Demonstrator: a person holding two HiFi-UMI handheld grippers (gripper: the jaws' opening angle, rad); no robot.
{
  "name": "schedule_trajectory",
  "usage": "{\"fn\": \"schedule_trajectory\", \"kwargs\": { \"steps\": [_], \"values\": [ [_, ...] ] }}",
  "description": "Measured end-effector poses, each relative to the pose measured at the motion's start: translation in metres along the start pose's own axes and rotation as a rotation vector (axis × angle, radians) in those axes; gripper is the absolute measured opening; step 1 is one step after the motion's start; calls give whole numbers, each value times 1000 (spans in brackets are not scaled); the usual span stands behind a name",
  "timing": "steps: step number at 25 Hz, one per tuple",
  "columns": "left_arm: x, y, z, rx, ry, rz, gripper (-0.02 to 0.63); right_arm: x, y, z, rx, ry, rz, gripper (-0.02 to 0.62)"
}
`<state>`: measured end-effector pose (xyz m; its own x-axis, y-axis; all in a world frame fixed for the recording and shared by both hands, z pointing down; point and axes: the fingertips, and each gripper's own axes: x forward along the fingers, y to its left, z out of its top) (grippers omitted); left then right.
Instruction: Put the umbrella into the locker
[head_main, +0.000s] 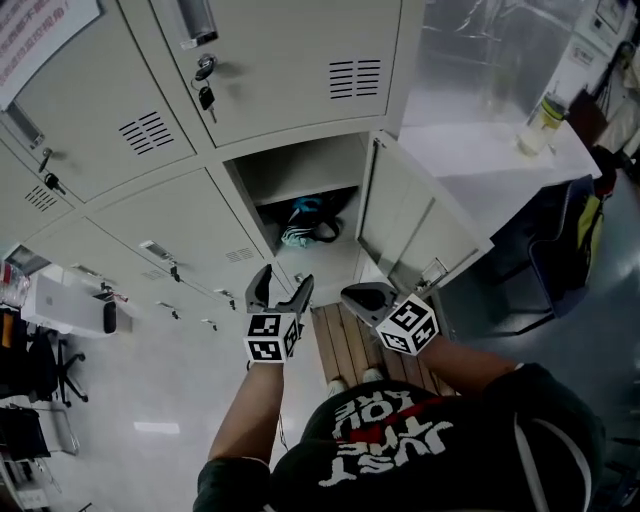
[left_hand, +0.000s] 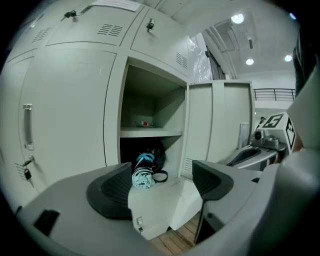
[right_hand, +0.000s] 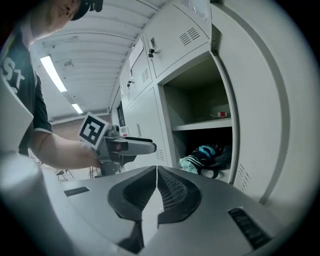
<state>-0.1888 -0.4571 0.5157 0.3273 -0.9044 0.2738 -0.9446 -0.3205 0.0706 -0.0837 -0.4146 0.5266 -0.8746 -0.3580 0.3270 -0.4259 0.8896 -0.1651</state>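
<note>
A folded teal, black and white umbrella (head_main: 306, 224) lies on the floor of the open locker (head_main: 300, 165), under its shelf. The same umbrella (left_hand: 144, 172) shows between my left jaws, farther back, and the umbrella (right_hand: 205, 157) lies just past my right jaws. My left gripper (head_main: 280, 289) is open, empty, in front of the locker. Beside it, my right gripper (head_main: 358, 296) is shut with nothing in it. The locker door (head_main: 415, 215) stands swung out to the right.
Shut lockers with keys (head_main: 205, 85) surround the open one. A small red-and-white item (left_hand: 144, 123) rests on the shelf. Wooden slats (head_main: 345, 345) lie below the locker. A white table (head_main: 500, 160) with a bottle (head_main: 541, 125) stands at the right.
</note>
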Motion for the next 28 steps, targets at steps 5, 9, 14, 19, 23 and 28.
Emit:
{"fn": "schedule_trajectory", "kwargs": {
  "steps": [5,9,14,19,23,28],
  "values": [
    [-44,-9,14,-58,-50,-66,272,-8,4,20,15,-25,-19,35],
    [-73,-13,26,-95,-102,-109,188,-12,7,35,15,-42,-31,35],
    [-102,-19,33,-122,-146,-154,93,-15,10,54,9,-68,-44,35],
    [-123,-27,43,-143,-205,-227,21,-21,13,69,-3,-91,-45,35],
    [-133,-31,48,-136,-219,-275,9,-27,14,73,11,-104,-52,35],
    [-136,-27,50,-134,-220,-266,9,-34,10,76,28,-122,-63,35]
  ]
}}
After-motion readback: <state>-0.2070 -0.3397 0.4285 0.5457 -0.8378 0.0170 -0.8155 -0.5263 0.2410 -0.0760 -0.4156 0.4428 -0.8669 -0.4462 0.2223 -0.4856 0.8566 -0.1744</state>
